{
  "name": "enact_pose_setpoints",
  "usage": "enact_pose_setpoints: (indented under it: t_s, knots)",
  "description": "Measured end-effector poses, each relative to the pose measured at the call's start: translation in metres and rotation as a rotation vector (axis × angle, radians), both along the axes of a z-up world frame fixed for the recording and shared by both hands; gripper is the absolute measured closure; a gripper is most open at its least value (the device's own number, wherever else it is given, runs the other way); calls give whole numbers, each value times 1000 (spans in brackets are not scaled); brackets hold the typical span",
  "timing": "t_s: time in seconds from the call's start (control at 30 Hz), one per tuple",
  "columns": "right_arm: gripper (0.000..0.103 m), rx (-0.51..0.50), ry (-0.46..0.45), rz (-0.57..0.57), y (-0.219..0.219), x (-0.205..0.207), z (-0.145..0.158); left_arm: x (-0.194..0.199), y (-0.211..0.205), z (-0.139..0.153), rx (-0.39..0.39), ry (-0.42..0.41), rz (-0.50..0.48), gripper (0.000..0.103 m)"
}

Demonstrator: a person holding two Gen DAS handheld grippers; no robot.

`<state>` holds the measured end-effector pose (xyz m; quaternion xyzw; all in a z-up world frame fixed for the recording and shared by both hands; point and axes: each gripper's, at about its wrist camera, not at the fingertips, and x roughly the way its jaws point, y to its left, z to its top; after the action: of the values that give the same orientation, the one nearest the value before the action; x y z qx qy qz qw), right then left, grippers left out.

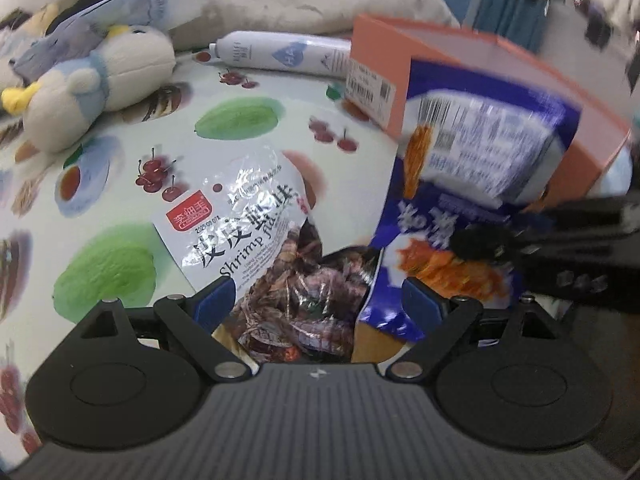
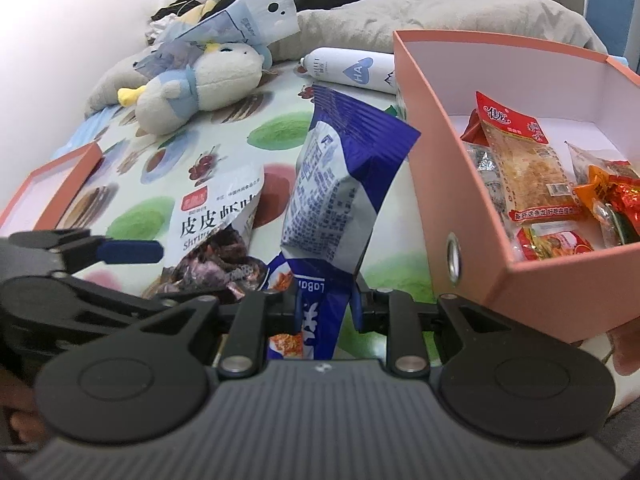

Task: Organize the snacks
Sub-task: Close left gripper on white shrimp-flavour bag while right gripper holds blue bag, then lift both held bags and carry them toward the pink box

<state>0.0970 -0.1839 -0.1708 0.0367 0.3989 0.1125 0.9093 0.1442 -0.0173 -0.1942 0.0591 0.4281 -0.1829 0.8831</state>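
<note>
My right gripper (image 2: 326, 306) is shut on a blue and white snack bag (image 2: 332, 184) and holds it upright, left of the orange box (image 2: 436, 184). The same bag (image 1: 472, 160) shows in the left wrist view, in front of the box (image 1: 380, 40). A shrimp snack bag (image 1: 256, 216) lies flat on the fruit-print cloth, also seen in the right wrist view (image 2: 216, 224). My left gripper (image 1: 316, 300) is open, its jaws on either side of the shrimp bag's near end. The box holds several snack packets (image 2: 532, 176).
A plush duck (image 1: 92, 84) and a white tube (image 1: 280, 52) lie at the back of the cloth. A grey blanket (image 2: 400, 12) is behind them. An orange box lid (image 2: 52, 188) lies at the left. My left gripper's finger (image 2: 128, 250) shows in the right wrist view.
</note>
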Motion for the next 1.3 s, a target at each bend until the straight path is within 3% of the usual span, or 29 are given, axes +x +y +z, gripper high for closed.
enact_pose_setpoints:
  t_s: [0.1, 0.33, 0.57, 0.97, 1.3]
  knots:
    - [77, 0, 2, 10, -2, -2, -1, 2, -3, -8, 51, 19, 13, 15]
    - [77, -4, 7, 22, -2, -3, -1, 3, 1, -14, 50, 14, 76, 41]
    - [77, -18, 16, 33, -1, -3, 0, -2, 2, -6, 28, 36, 116, 54]
    - [77, -36, 7, 48, 3, -4, 10, -11, 23, 15, -126, 74, 320, 57]
    - [78, -6, -13, 62, 2, -3, 33, -15, 28, 49, -212, 58, 416, 58]
